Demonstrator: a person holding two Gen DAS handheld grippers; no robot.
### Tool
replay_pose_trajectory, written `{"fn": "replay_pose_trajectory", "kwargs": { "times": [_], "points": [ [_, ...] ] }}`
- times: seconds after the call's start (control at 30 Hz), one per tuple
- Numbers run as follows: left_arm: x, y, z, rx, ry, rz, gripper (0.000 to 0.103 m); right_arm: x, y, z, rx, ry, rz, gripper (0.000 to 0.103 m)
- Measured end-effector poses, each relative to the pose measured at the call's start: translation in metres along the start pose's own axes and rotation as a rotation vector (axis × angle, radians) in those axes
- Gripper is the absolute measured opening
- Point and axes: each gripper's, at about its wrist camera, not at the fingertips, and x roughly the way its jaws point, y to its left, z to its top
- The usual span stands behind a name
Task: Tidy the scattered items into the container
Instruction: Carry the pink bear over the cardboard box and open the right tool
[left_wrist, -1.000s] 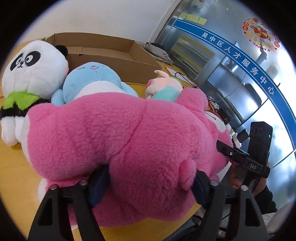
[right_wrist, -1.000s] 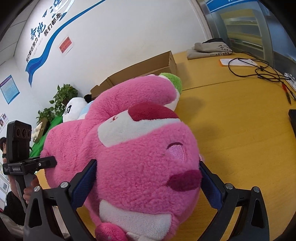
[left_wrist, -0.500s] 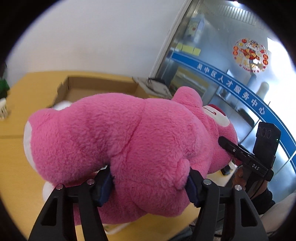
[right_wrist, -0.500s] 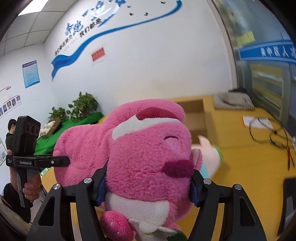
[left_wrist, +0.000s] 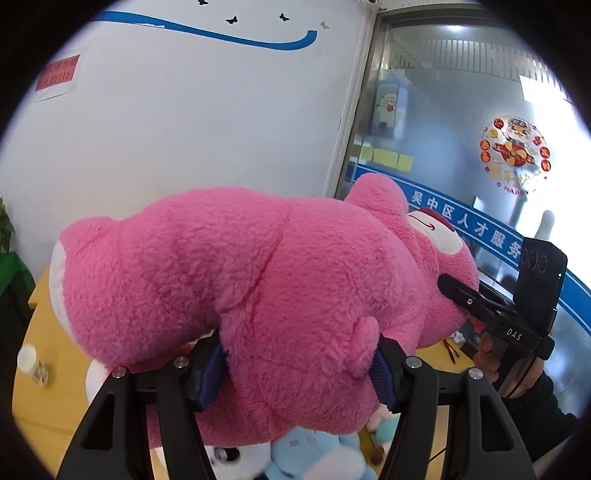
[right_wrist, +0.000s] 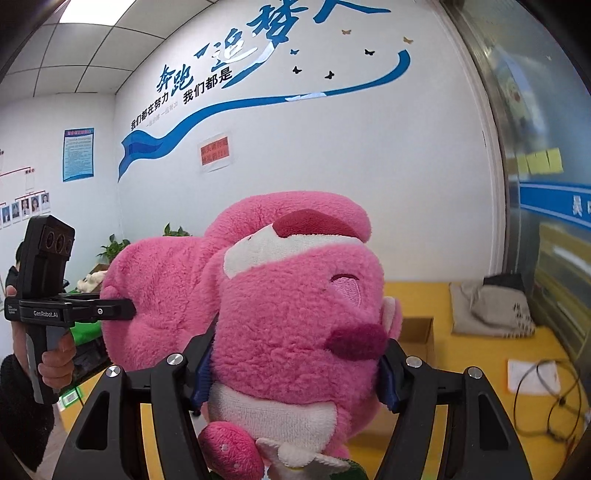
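With the left gripper (left_wrist: 299, 363) and right gripper (right_wrist: 293, 374) jaws both clamped on the big pink plush bear (left_wrist: 258, 288), carry it level over the brown cardboard box (right_wrist: 415, 330) before letting go together.

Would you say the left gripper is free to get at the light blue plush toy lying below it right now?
Probably not: the left gripper is clamped on the big pink plush bear, which hangs between it and the light blue plush toy.

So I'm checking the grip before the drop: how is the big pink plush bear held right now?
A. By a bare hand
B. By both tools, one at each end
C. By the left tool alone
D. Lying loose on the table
B: the left tool clamps the pink plush bear at its body, and the right tool clamps its head.
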Motion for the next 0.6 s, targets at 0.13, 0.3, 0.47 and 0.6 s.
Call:
{"fn": "replay_pose_trajectory", "kwargs": {
  "times": [0.13, 0.3, 0.47, 0.6],
  "points": [
    [0.036, 0.016, 0.040, 0.024, 0.002, -0.008, 0.065, 0.043, -0.028, 0.040, 0.019, -0.014, -0.028, 0.073],
    [0.101, 0.041, 0.063, -0.007, 0.048, -0.014, 0.065, 0.102, -0.066, 0.062, 0.057, 0.012, -0.060, 0.073],
    [0.190, 0.078, 0.053, -0.088, 0.149, -0.074, 0.065, 0.169, -0.109, 0.051, 0.057, 0.068, -0.126, 0.073],
    [0.273, 0.104, 0.026, -0.159, 0.267, -0.069, 0.065, 0.226, -0.153, 0.021, 0.132, 0.150, -0.169, 0.073]
  ]
}}
